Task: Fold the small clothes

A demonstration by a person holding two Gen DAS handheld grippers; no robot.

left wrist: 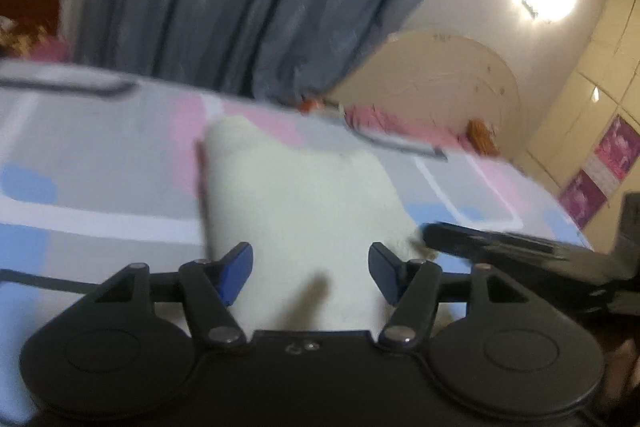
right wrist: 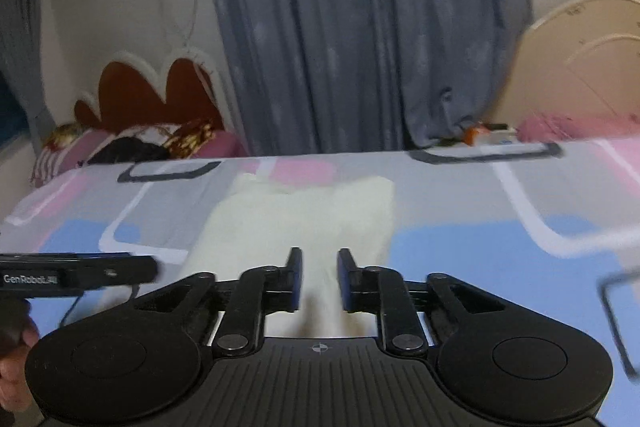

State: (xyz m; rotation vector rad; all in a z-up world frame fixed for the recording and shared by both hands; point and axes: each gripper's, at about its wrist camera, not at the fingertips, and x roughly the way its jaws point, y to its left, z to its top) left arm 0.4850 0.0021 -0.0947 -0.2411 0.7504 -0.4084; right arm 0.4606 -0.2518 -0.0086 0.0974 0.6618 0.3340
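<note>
Cream cloth (right wrist: 296, 219) is lying folded, soft-edged, on the bed (right wrist: 460, 247) under my spread left hand-held gripper (left wrist: 310, 277) and narrowly parted, empty right hand-held gripper (right wrist: 318, 279); "GenRobot.AI" is showing.

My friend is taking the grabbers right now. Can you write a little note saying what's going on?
Left gripper: jaws apart, the pale cloth seen between them; the blur hides whether the pads touch it.
Right gripper: jaws close together with a narrow gap, nothing pinched that I can see.
Cream-white garment: lies on the patterned bed sheet, right in front of both grippers.
Done: it looks like a compact, roughly rectangular shape, so perhaps partly folded; too blurred to be sure.
Left: probably check the fold, then finish or smooth it.
</note>
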